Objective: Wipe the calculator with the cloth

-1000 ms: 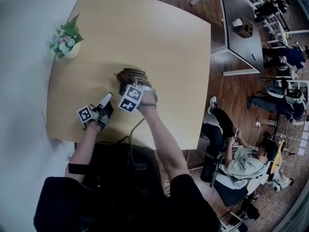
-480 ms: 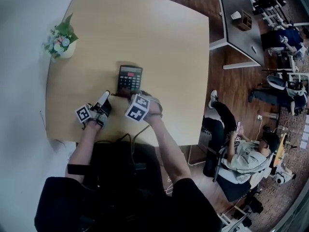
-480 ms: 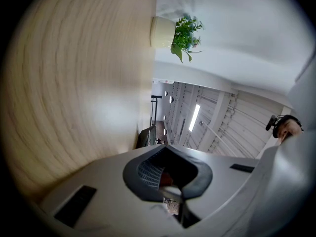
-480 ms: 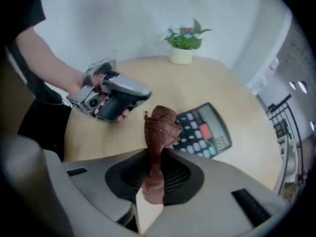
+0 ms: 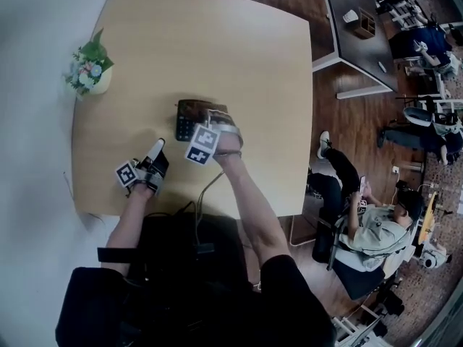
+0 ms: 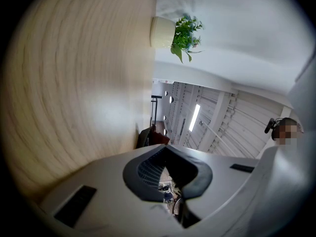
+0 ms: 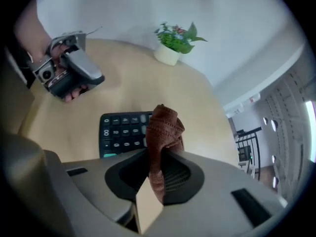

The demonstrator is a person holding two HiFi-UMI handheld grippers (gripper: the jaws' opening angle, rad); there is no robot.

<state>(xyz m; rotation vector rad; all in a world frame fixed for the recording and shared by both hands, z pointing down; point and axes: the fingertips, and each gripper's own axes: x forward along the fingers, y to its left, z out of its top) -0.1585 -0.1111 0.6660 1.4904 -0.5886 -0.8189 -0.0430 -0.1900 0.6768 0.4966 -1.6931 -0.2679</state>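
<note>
Brown and loosely knitted, the cloth is pinched between the jaws of the right tongs, which are clenched on its lower end so that a bunched fold rises above the pads. In the right gripper view the fold hangs over the right part of the calculator, a dark keypad lying flat on the pale wooden counter; whether the fabric touches the keys cannot be told there. From the head view the cloth covers the far end of the calculator, whose near rows of keys show just left of the right tongs, and these point steeply down at it. The left tongs sit to the left of the calculator and nearer the counter's front edge, apart from it, pointing roughly level across the wood. Their jaws are clenched together with nothing between them. A small plant in a cream pot stands near the counter's far left corner, well apart from the calculator. To the right of the counter a person sits low by the wooden floor.
</note>
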